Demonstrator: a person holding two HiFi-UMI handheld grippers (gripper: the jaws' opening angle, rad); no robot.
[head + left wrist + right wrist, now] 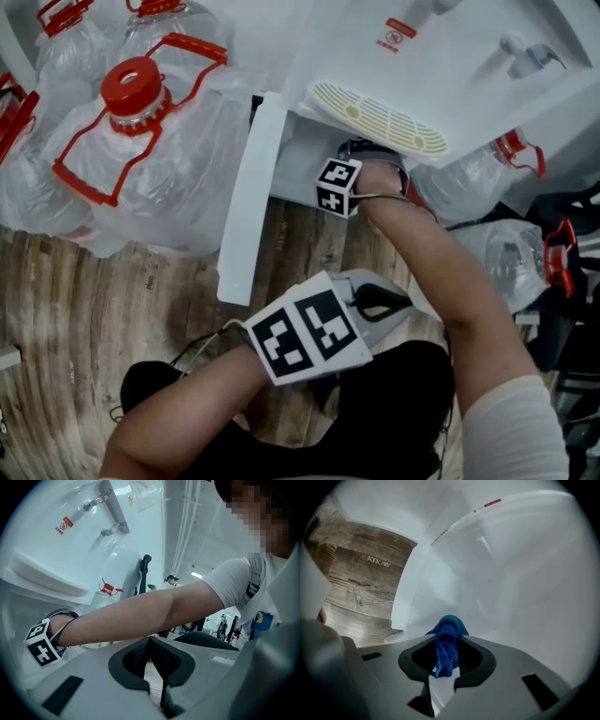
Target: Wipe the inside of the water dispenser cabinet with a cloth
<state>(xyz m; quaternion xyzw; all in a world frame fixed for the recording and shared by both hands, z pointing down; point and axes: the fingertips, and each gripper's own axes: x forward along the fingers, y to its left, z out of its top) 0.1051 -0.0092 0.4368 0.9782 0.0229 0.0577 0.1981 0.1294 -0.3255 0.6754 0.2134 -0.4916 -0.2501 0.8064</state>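
Note:
The white water dispenser (441, 56) stands ahead with its cabinet door (246, 202) swung open. My right arm reaches into the cabinet below the drip tray (375, 117); only the right gripper's marker cube (337, 186) shows in the head view, its jaws are hidden inside. In the right gripper view, the right gripper (449, 637) is shut on a bunched blue cloth (447, 641), close to the white inner cabinet wall (511, 583). My left gripper (401, 304) is held back over the floor, outside the cabinet, pads together with nothing between them (150, 645).
Large clear water jugs with red caps and handles (141, 141) crowd the left of the door. More jugs (487, 173) lie to the right of the dispenser. Wooden floor (112, 300) runs below. The dispenser's taps (525, 52) stick out above the tray.

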